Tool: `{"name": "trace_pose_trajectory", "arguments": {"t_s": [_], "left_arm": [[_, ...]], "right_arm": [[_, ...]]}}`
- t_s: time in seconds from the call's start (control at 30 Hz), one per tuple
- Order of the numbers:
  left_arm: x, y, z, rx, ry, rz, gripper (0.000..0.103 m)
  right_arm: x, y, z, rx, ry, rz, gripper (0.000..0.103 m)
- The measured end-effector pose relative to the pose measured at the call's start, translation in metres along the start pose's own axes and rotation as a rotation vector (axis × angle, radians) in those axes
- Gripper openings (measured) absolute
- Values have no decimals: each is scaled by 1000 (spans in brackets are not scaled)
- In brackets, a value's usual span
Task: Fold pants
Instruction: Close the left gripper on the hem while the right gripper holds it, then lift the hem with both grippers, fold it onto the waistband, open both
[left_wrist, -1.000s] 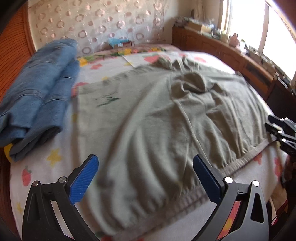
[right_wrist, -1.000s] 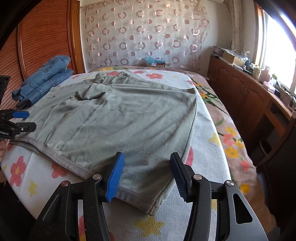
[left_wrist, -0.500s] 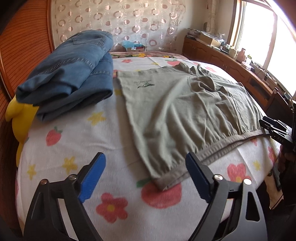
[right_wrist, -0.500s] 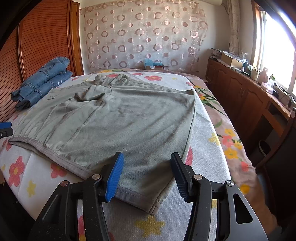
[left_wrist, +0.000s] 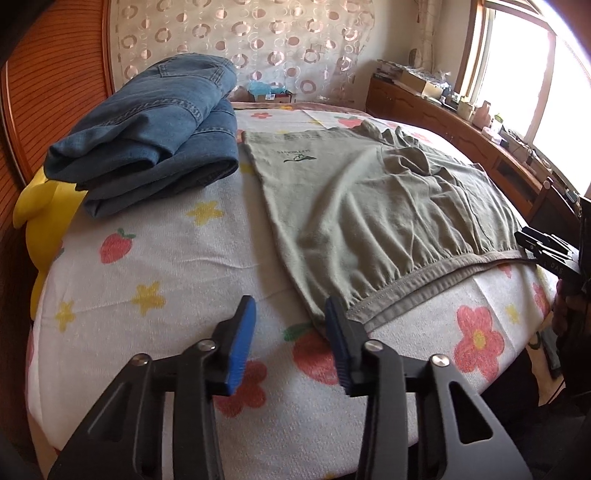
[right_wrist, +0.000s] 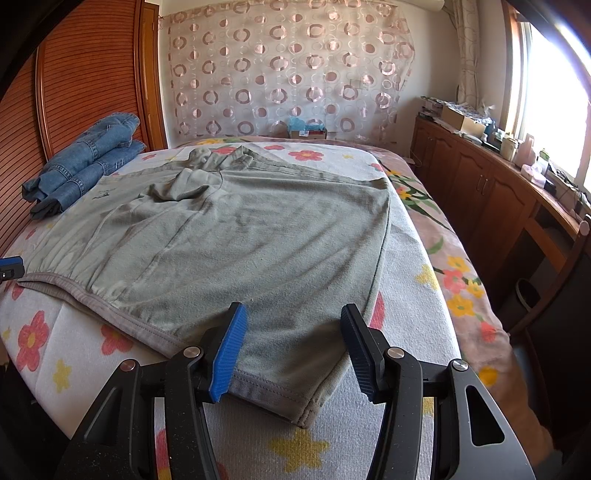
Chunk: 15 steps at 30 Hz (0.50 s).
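At the bottom of the left wrist view the left gripper (left_wrist: 290, 334) stands with its ribbed blue pads parted by a narrow gap and nothing between them; the right-hand pad sits just at the corner of the pants' waistband, though contact cannot be told. At the bottom of the right wrist view the right gripper (right_wrist: 293, 345) is spread wider, its blue pads on either side of the near hem of a pant leg, hovering over the cloth without pinching it. The pants (right_wrist: 236, 240) are a soft grey-green knit, lying mostly flat across the middle of the bed (left_wrist: 155, 258), with a gathered elastic waistband, stitched hems and a rumpled bunch of fabric toward the far end; a small dark printed logo shows near their upper left edge in the left view. The bed cover is a nubby white towel-like cloth printed with red flowers, strawberries and yellow stars, and bare strips of it run along the near edge and to the left of the pants. At the right edge of the left view the other gripper's black tip lies near the waistband's far end. Further back, upper left in both views, a folded stack of blue jeans (left_wrist: 147, 125) with pale seams lies just beside the pants, over a yellow pillow (left_wrist: 44, 218). Beyond, a sheer curtain (right_wrist: 288, 70) patterned with circles hangs on the wall, and wooden cabinets (right_wrist: 480, 188) line the right side under a bright window.
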<state>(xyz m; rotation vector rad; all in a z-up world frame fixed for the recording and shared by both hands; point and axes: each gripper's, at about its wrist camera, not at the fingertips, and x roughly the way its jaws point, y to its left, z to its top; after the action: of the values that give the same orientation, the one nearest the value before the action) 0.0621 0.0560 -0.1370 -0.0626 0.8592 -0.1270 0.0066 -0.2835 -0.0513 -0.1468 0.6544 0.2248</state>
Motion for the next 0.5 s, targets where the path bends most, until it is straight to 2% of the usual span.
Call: {"name": "trace_pose_trajectory", "arguments": {"t_s": [0.23, 0.3, 0.37, 0.5], "left_arm": [[4, -10, 3, 26, 0, -23, 32], [6, -13, 4, 35, -3, -24, 18], [7, -15, 5, 46, -8, -18, 9], [7, -17, 6, 48, -14, -22, 4]], "right_arm": [[0, 0, 0, 0, -3, 1, 55], [0, 0, 0, -2, -3, 1, 55], [0, 0, 0, -1, -3, 1, 55], [0, -1, 1, -1, -4, 1, 55]]}}
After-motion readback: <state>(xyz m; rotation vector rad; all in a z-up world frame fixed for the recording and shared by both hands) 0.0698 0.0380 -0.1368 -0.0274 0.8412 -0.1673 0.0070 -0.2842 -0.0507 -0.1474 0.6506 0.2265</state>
